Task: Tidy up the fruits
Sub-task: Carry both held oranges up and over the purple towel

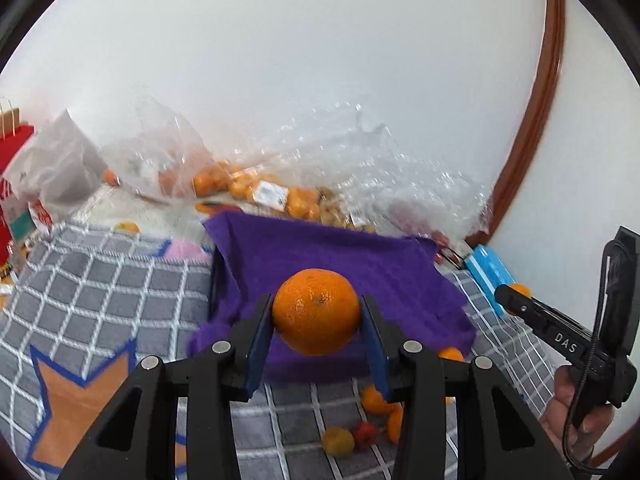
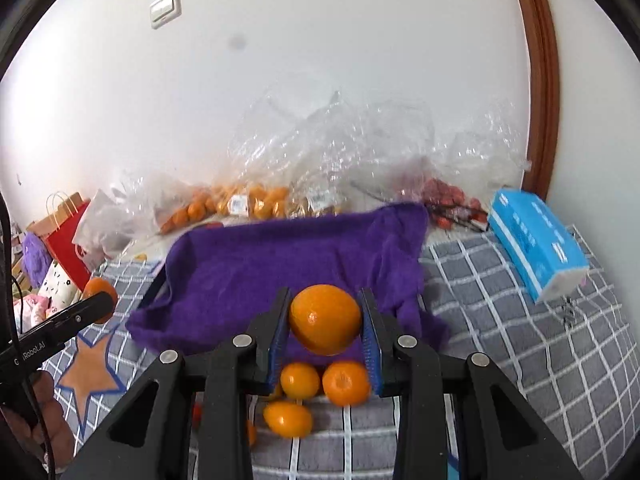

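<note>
Left gripper [image 1: 316, 320] jaws clamped on an orange [image 1: 316, 311]; right gripper [image 2: 325, 322] jaws clamped on a second orange [image 2: 325, 319], both above the purple towel [image 2: 280, 256]. Likely light, round, smooth, slightly squashy; grip across the widest middle.

Bright, even, diffuse light; soft shadows. Glare on plastic bags [image 2: 340, 148]. Fisheye bends edges, dark corners. Background slightly motion-blurred; dark smudge on wall [image 2: 236, 43].

The towel [image 2: 280, 264] is deep purple; the blanket [image 2: 520, 344] is grey with a white grid and an orange star [image 2: 90, 372] edged in blue; the tangerines [image 2: 325, 322] are bright orange; the tissue pack [image 2: 536, 240] is light blue; the paper bag [image 2: 66, 236] is red; the door frame [image 2: 540, 80] is brown.
</note>
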A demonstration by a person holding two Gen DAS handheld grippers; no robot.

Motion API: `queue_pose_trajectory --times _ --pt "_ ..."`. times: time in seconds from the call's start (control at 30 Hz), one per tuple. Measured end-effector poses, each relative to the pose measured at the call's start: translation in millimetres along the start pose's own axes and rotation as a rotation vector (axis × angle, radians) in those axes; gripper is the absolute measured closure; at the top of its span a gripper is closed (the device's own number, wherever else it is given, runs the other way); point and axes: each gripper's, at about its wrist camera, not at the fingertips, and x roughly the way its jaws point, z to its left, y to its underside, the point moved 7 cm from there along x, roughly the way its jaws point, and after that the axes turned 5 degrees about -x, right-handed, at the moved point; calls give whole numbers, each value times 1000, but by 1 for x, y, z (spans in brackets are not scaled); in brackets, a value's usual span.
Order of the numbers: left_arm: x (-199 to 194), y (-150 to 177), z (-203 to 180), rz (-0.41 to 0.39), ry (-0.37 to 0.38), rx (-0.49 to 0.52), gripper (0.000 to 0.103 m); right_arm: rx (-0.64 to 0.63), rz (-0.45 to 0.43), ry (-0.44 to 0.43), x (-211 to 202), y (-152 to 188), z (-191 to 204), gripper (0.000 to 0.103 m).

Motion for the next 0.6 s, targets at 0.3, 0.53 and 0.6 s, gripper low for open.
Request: queue_pose_trajectory --times 0.3,0.53,0.6 --pt "39 -29 1 8 -16 -25 63 -17 -18 -22 29 -33 7 70" --pt "75 -29 5 20 -35 -14 63 -40 6 -10 62 -35 8 70" --pt "84 -23 11 42 -25 -38 63 -33 31 -12 72 -28 5 70"
